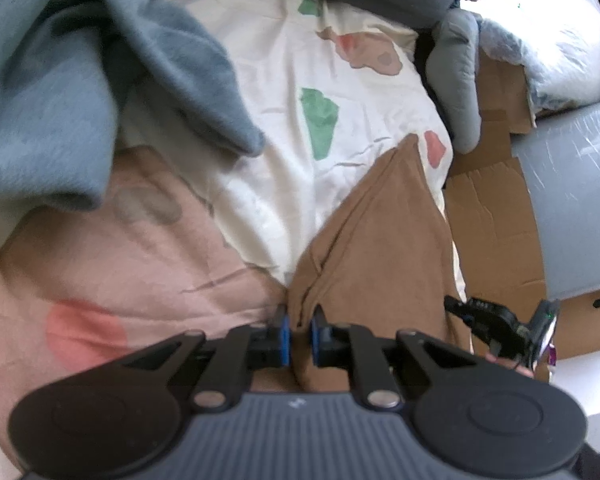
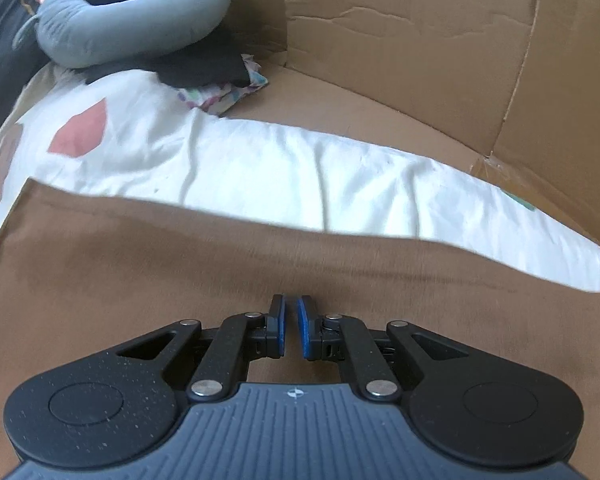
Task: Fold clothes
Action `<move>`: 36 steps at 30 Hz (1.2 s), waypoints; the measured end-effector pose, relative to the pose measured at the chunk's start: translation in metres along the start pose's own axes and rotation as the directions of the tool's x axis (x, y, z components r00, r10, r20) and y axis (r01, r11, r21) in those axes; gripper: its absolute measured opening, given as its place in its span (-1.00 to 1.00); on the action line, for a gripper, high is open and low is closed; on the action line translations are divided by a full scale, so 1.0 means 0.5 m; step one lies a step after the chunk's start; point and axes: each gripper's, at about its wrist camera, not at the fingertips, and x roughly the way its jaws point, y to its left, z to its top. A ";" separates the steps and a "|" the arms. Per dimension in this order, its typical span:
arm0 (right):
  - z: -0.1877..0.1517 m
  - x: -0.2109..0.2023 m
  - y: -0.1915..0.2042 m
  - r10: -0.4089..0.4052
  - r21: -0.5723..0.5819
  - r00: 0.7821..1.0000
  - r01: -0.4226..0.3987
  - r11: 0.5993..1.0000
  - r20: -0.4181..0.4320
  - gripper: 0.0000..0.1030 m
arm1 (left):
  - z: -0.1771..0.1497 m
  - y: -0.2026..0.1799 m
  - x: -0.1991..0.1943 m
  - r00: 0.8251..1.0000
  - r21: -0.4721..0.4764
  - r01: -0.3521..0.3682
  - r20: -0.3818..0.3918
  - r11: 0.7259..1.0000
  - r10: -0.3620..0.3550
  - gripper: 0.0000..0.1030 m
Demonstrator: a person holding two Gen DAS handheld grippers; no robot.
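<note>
While your left gripper (image 1: 299, 334) pinches the brown cloth (image 1: 376, 240) near the bed's (image 1: 260, 80) right edge, your almost shut right gripper (image 2: 290, 330) holds nothing, so it may sag crooked.

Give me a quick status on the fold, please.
Left tool shut on brown cloth. Right tool nearly shut over cloth, grip unclear. Blue blanket bunched nearby, apart from cloth.

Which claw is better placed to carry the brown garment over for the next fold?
Left, probably. The left claw already pinches a bunched edge of the brown garment; the right claw sits over flat cloth, nearly closed, apparently gripping nothing.
</note>
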 end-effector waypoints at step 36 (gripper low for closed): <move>-0.063 -0.426 0.155 0.192 0.053 0.977 -0.197 0.979 0.091 -0.09 | 0.053 -0.224 -0.033 0.974 0.174 0.197 -0.146 0.965 -0.173 -0.84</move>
